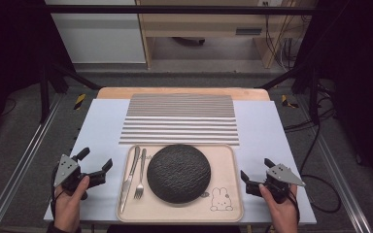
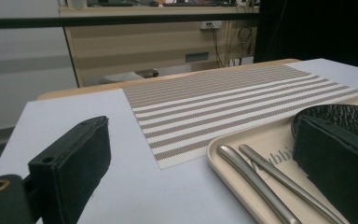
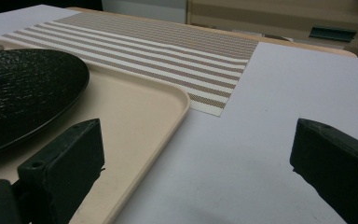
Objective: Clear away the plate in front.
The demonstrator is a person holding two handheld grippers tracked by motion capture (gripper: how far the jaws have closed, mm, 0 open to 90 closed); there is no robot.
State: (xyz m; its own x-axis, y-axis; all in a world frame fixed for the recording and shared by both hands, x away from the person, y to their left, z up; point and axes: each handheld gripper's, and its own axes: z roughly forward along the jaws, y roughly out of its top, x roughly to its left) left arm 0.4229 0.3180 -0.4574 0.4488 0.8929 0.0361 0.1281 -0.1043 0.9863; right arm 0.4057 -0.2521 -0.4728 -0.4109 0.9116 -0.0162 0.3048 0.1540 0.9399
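A beige tray with a rabbit drawing lies at the table's near edge. On it are a round black plate, a knife and a fork, both left of the plate. My left gripper rests open on the table left of the tray, and my right gripper rests open to its right. The left gripper looks over the tray's corner, the knife handle, the fork handle and the plate. The right gripper straddles the tray's edge beside the plate.
A striped placemat lies flat beyond the tray, also seen in the gripper views. A white sheet covers the wooden table. Dark frame posts, rails and cables stand around the table.
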